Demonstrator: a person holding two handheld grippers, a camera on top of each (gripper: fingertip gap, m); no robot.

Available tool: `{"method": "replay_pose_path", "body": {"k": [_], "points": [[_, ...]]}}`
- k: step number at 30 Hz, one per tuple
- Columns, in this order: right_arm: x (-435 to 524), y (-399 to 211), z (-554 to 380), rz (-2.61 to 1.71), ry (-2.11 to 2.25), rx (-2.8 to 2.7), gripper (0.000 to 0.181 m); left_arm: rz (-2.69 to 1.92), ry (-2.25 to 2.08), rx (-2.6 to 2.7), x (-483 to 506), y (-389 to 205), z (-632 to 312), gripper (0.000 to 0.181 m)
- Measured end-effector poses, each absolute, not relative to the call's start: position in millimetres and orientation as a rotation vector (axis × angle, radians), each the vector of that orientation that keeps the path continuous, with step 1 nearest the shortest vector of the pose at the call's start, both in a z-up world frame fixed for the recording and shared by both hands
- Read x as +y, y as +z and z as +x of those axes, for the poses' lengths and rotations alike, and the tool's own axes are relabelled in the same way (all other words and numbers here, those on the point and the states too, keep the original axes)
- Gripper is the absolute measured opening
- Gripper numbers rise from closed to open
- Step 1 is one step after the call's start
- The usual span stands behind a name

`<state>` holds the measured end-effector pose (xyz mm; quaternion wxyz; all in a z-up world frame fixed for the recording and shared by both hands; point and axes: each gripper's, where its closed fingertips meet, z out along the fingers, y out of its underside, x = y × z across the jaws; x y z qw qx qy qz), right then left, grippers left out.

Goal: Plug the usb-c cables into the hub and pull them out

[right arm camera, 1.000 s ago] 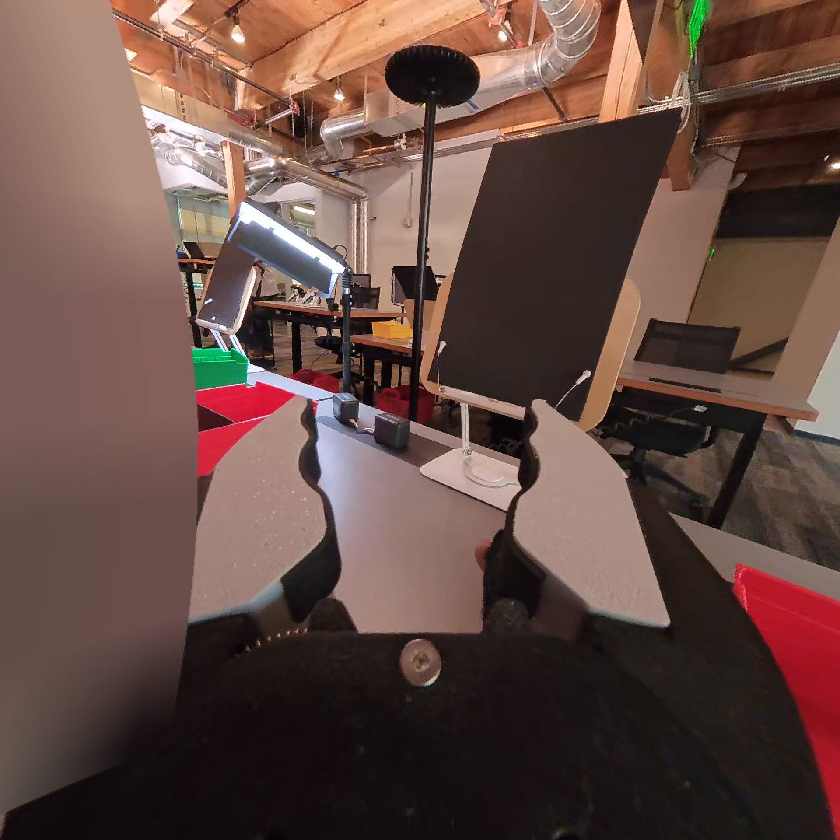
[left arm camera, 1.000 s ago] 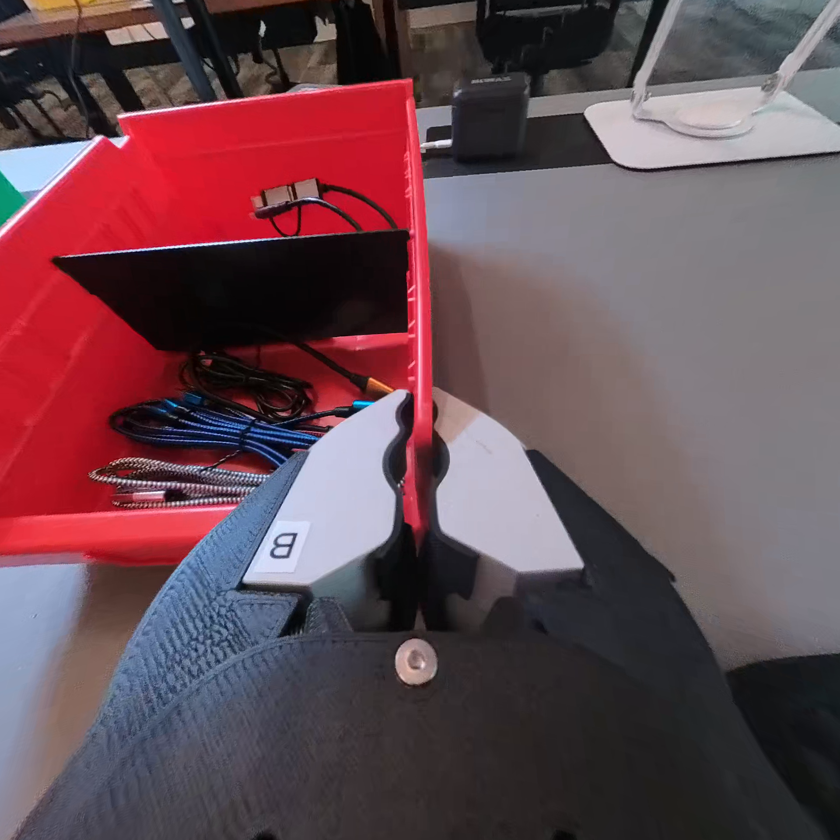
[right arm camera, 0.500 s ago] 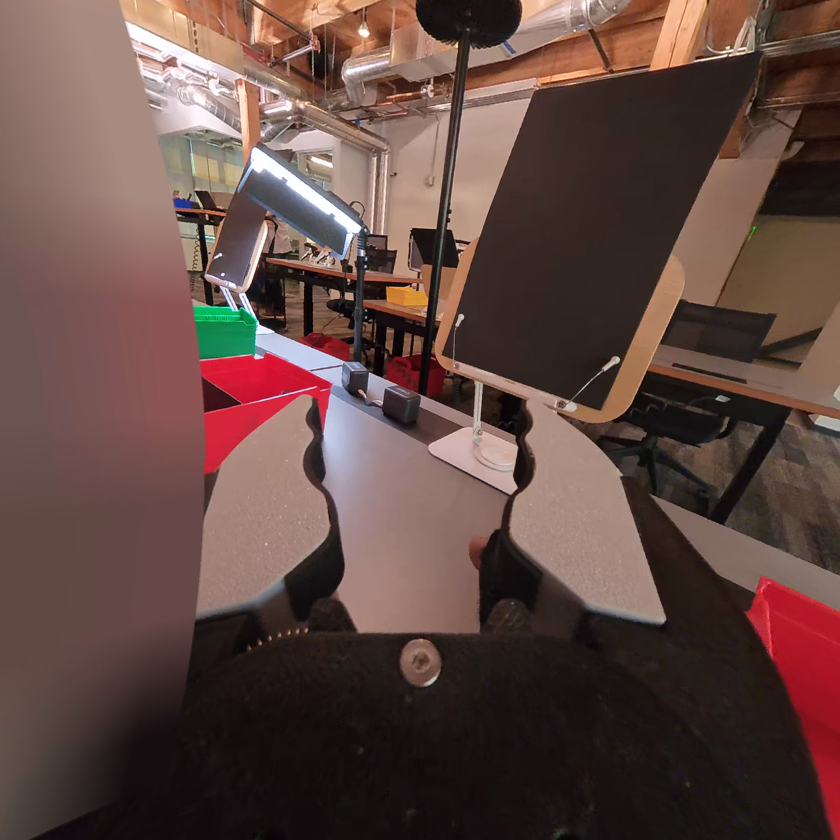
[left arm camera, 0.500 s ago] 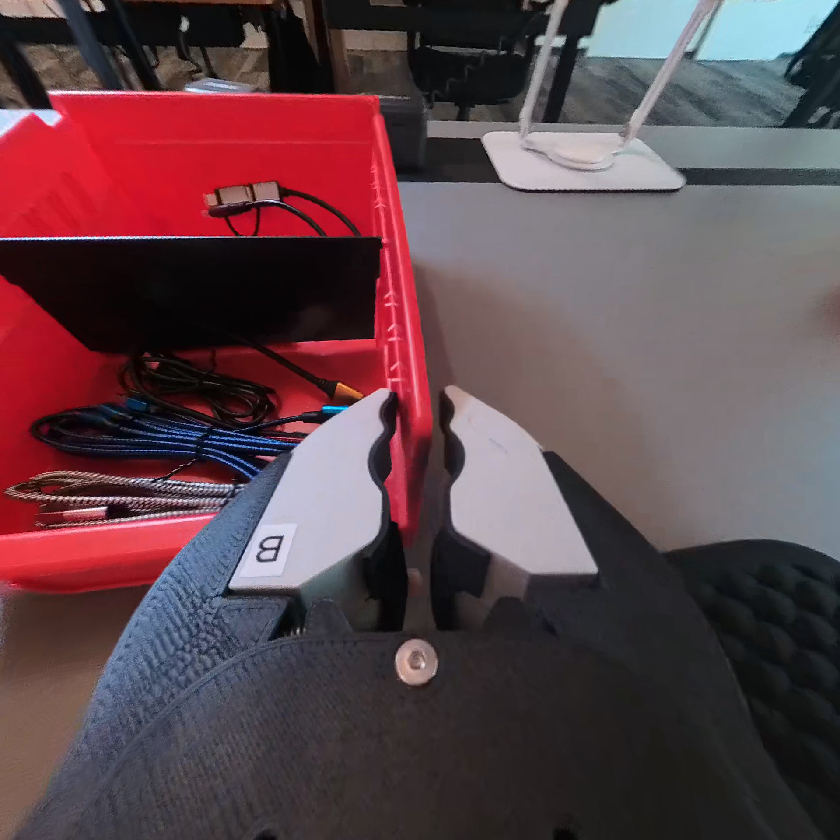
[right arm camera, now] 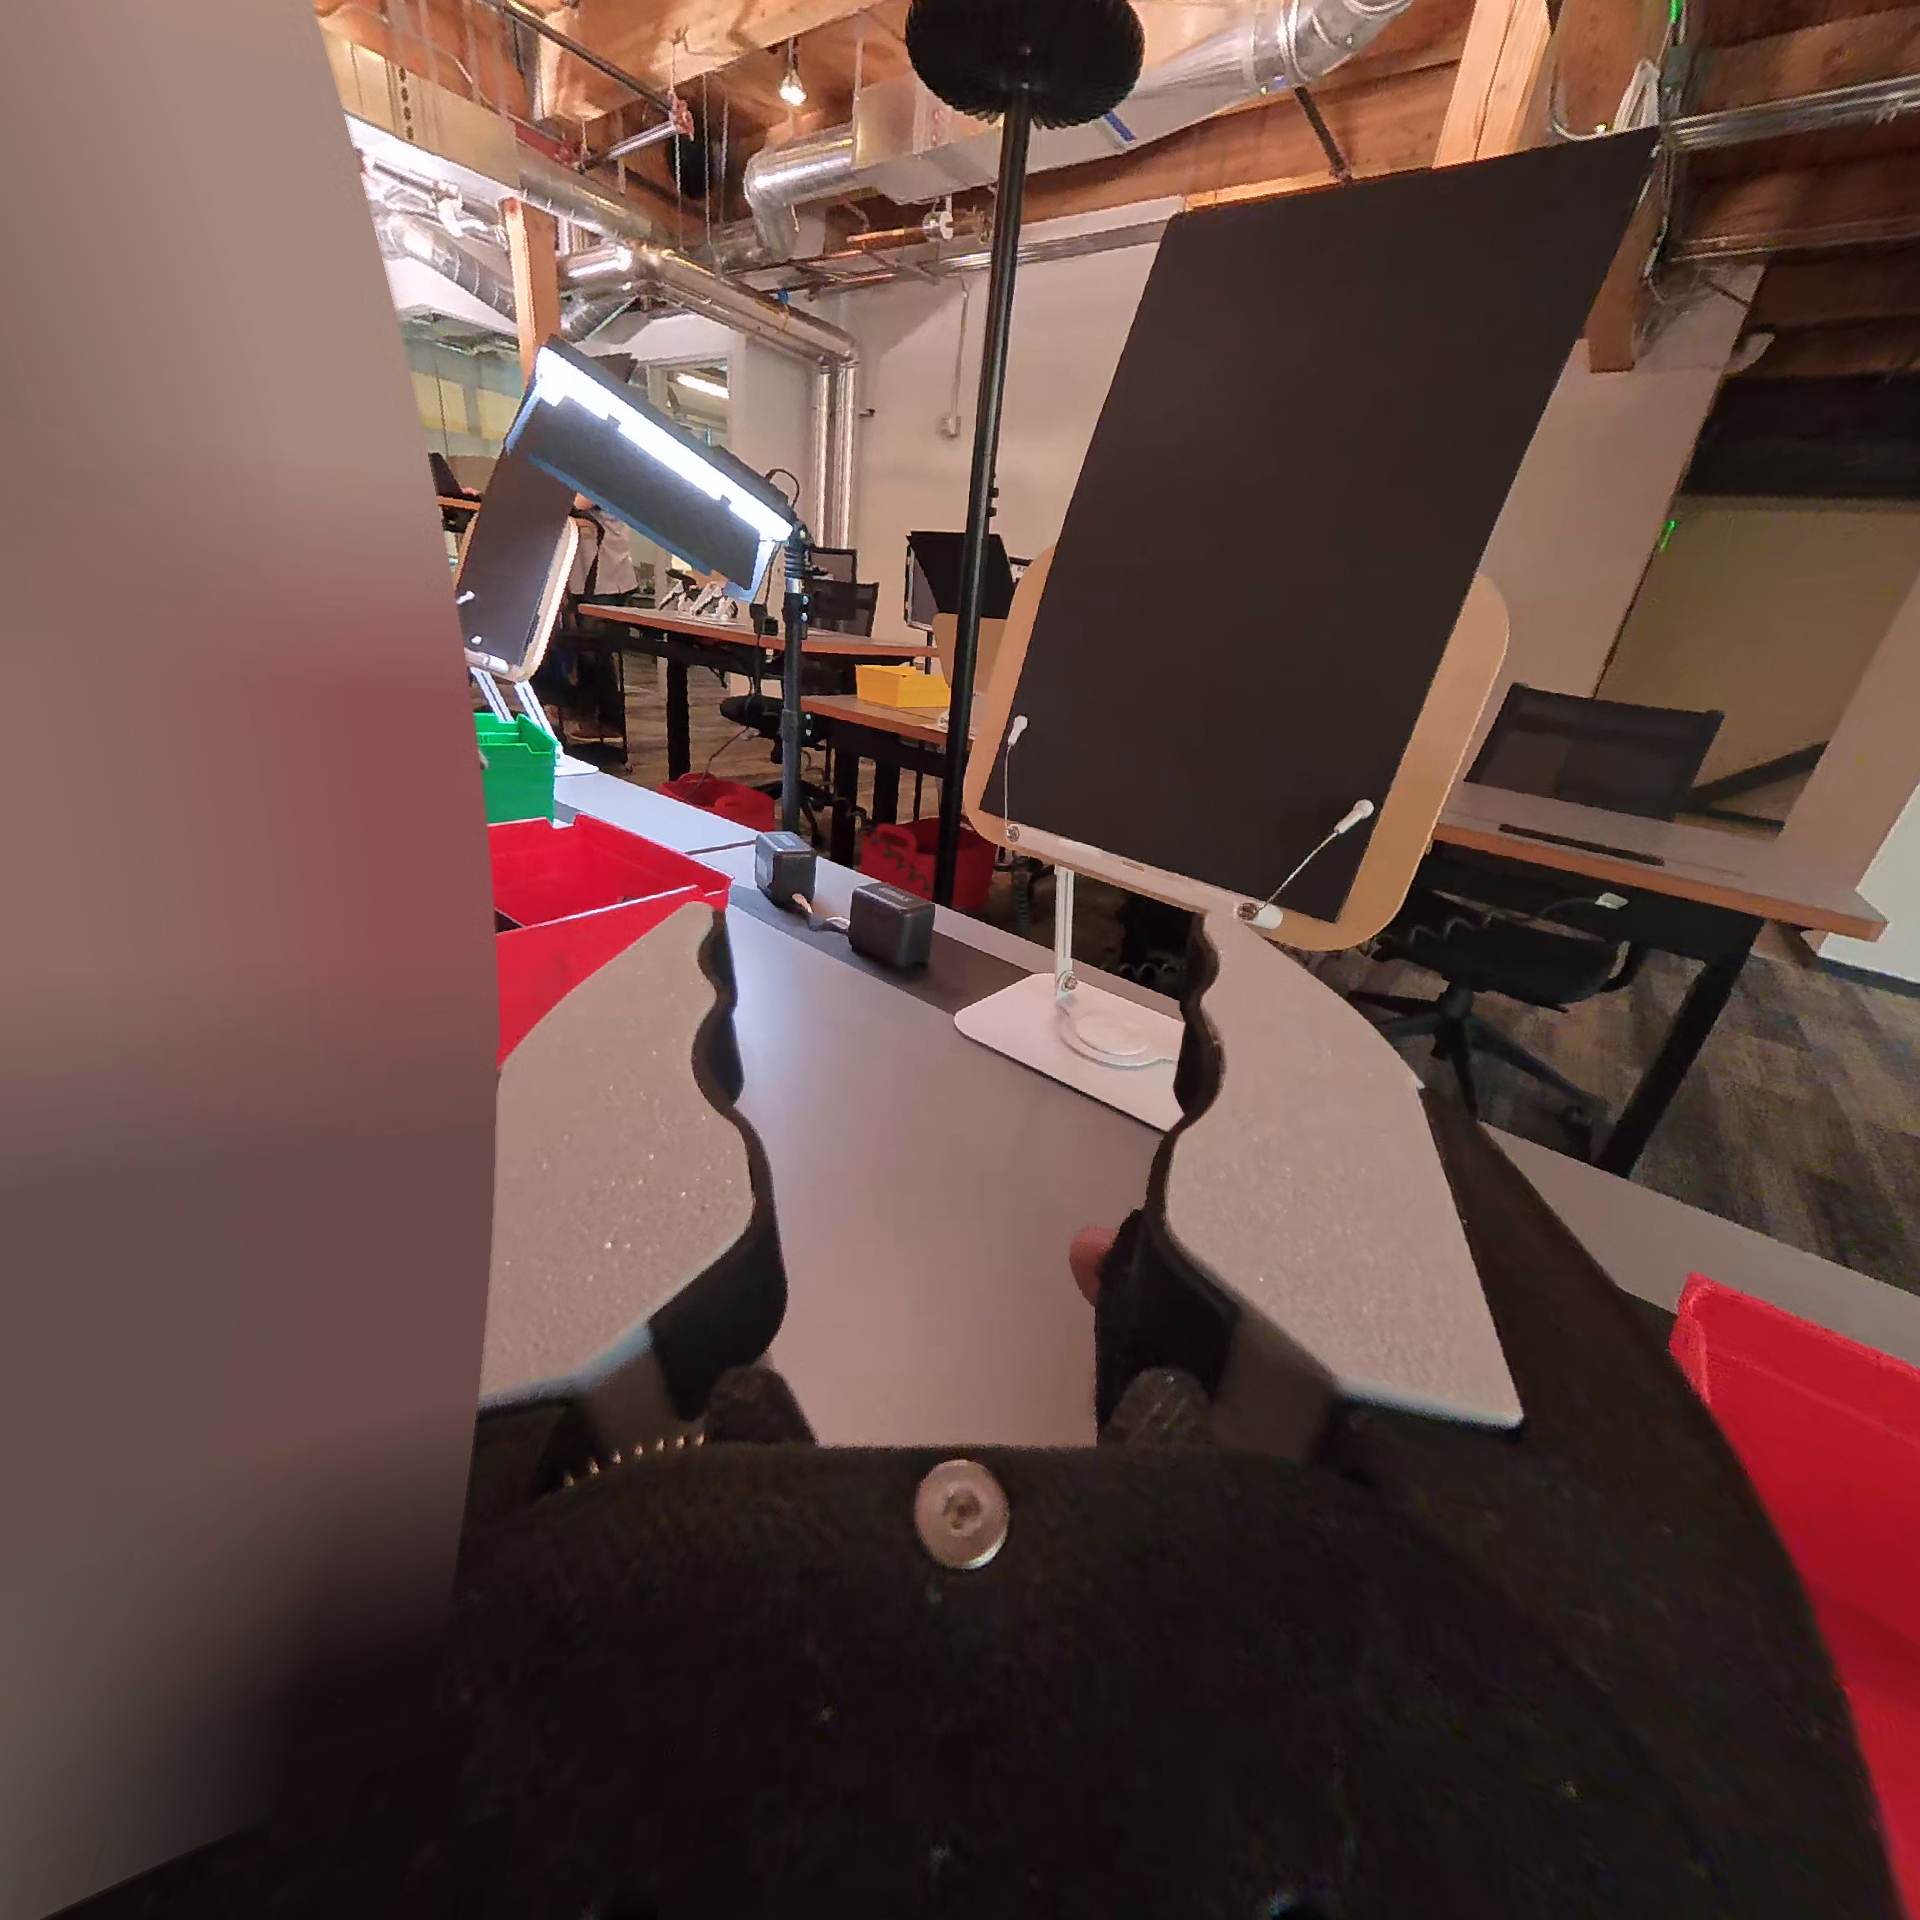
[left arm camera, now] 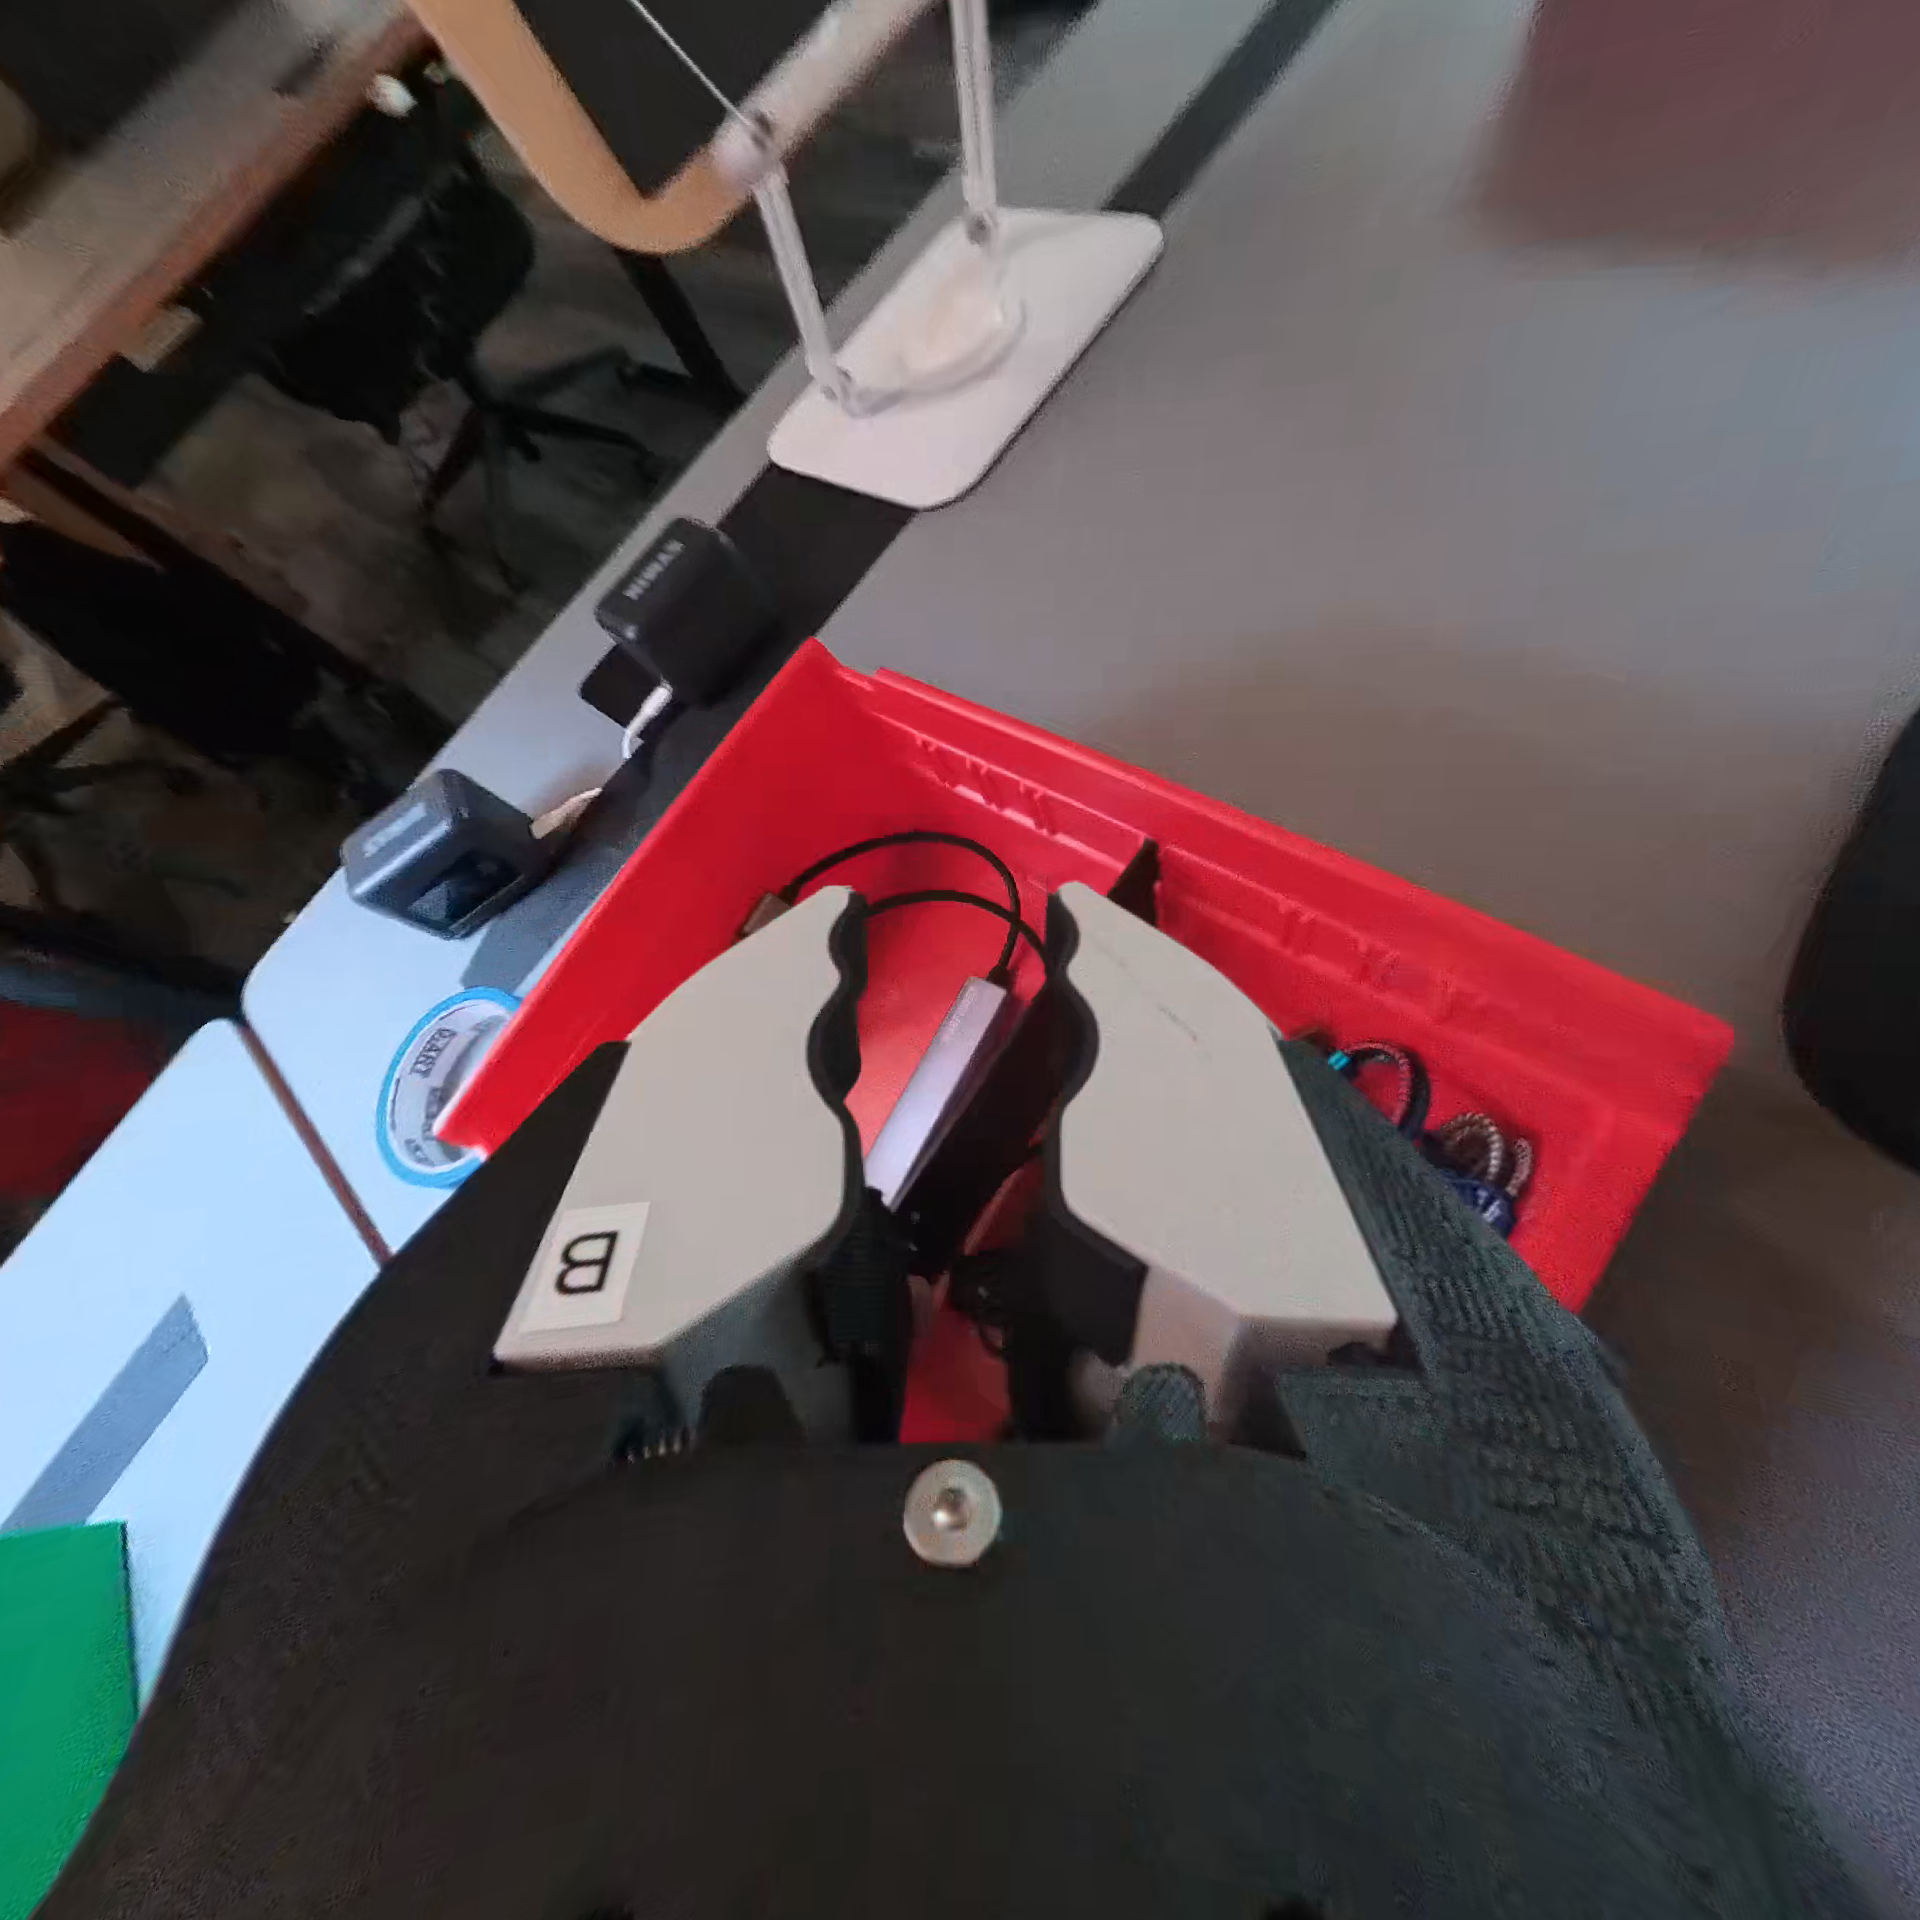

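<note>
In the left wrist view a red bin [left arm camera: 1351, 914] stands on the grey table [left arm camera: 1455, 520]. My left gripper [left arm camera: 951, 904] is open and hangs over the bin's back compartment. A slim silver-grey hub [left arm camera: 935, 1091] lies on the bin floor between the two fingers, with thin black cables [left arm camera: 977, 862] looping from its far end. Past a black divider [left arm camera: 1143, 873], coiled blue and braided cables [left arm camera: 1455, 1132] lie in the other compartment. My right gripper [right arm camera: 961, 935] is open and empty above the table, to the right of the red bin [right arm camera: 592, 883].
Two dark chargers [left arm camera: 675, 613] [left arm camera: 436, 862] and a white tablet stand [left arm camera: 966, 353] line the table's far edge. A blue tape roll [left arm camera: 436, 1081] lies left of the bin. A second red bin [right arm camera: 1818, 1455] sits at the lower right.
My left gripper let go of the bin's side wall, opened, and swung over the back compartment above the hub. The right gripper has stayed open and only tilted slightly.
</note>
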<state>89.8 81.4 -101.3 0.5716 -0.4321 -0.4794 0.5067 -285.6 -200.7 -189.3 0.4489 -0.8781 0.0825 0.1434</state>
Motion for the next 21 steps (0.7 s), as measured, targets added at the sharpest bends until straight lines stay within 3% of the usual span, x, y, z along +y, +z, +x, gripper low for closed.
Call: {"method": "replay_pose_path", "body": {"k": [4,15,18,21], "points": [[89.1,-100.3,95.7,-1.027,1.162,-1.100,0.082,-2.408,0.369,0.396,-174.1,-229.6,-333.3,0.025],[107.7,-103.5,103.7,-1.076,1.081,-1.075,0.080,-2.695,0.493,0.960,-149.4,-318.4,-383.6,0.031],[106.9,-105.9,99.4,-1.080,1.083,-1.086,0.080,-2.776,0.501,0.947,-158.4,-330.5,-390.3,0.004],[105.3,-105.8,98.0,-1.075,1.072,-1.096,0.079,-2.816,0.484,0.791,-168.9,-316.4,-390.8,0.003]]}}
